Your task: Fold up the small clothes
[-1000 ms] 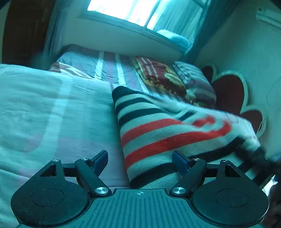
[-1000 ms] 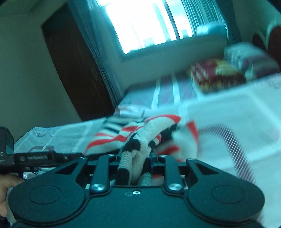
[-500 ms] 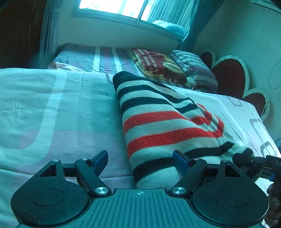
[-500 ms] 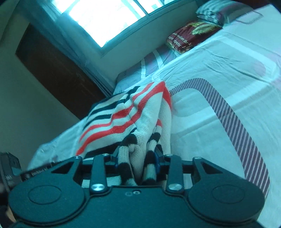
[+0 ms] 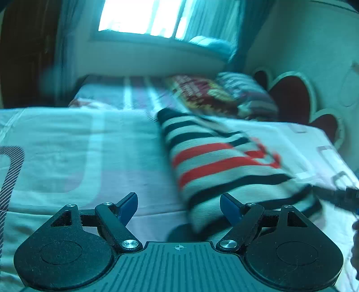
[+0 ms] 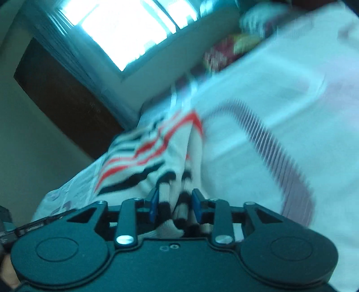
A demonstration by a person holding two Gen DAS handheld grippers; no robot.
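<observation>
A knit sweater (image 5: 224, 157) with black, red and cream stripes lies lengthwise on the bed, folded into a long band. My left gripper (image 5: 178, 200) hovers open over the sheet at the sweater's near end, and its right blue pad (image 5: 231, 207) is beside the knit without pinching it. In the right wrist view my right gripper (image 6: 175, 200) has a bunched striped edge of the sweater (image 6: 145, 155) between its blue pads, and the jaws are closing on it. Part of the right gripper (image 5: 336, 195) shows at the left view's right edge.
The bed (image 5: 67, 146) has a pale sheet with pink and striped patches. A red patterned pillow (image 5: 202, 96) and a striped pillow (image 5: 249, 96) lie at its head by the heart-shaped headboard (image 5: 291, 96). Window (image 5: 139, 15) behind; dark door (image 6: 56, 89) to the left.
Both views are now blurred from motion. The right gripper has rolled and sunk toward the bed, still holding the sweater's edge. The left gripper has shifted sideways and stayed open.
</observation>
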